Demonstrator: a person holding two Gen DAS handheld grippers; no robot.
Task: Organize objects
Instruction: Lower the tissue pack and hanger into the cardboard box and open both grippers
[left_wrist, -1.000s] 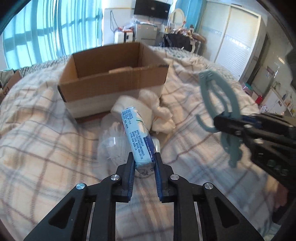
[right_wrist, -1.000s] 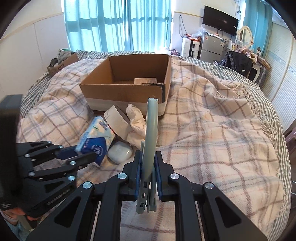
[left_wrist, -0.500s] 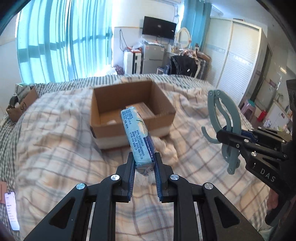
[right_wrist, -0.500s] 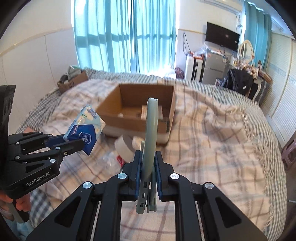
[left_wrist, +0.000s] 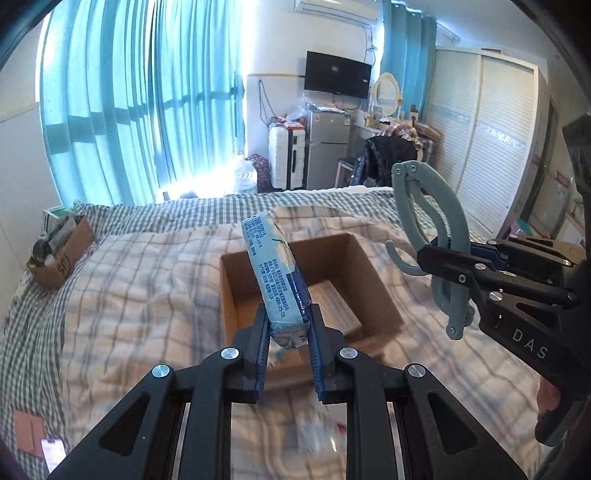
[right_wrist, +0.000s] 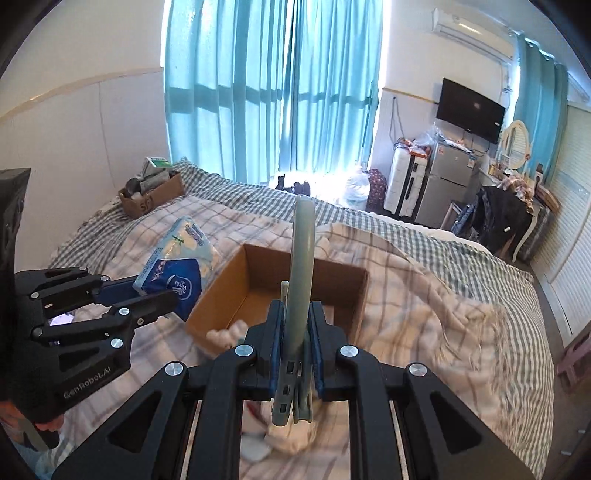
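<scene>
Bedroom setting: teal curtains (left_wrist: 129, 110) over a bright window, a wall-mounted TV (left_wrist: 338, 80), a small grey fridge (left_wrist: 327, 147), white wardrobe doors (left_wrist: 491, 147). We work above a bed covered with a plaid blanket (left_wrist: 129, 295).

We note the left gripper (left_wrist: 289, 345) has its jaws closed on the lower end of a blue-and-white tissue pack (left_wrist: 275, 280). Pack rises out of the jaws, leaning a little toward their left side, printed text facing us. Directly beyond the jaws and below the pack sits an open cardboard box (left_wrist: 306, 284) on the blanket; a flat cardboard piece lies on its floor. Off to the right of these jaws hangs the right gripper (left_wrist: 443, 254), well above the bedding.

From the right wrist view, the right gripper (right_wrist: 295, 354) is clamped on a grey-green plastic clip hanger (right_wrist: 301, 295), seen edge-on, standing upright between the jaws and sticking out below them too. Cardboard box (right_wrist: 280, 295) lies just past these jaws, something white and lumpy in its near left corner. Left of the jaws, the left gripper (right_wrist: 155, 291) carries the tissue pack (right_wrist: 177, 258) in the air beside the box's left wall.

Beneath the right jaws, blurred white items lie on the blanket; we cannot tell what they are. Far left corner of the bed: a smaller brown box (right_wrist: 151, 194) of odds and ends.
</scene>
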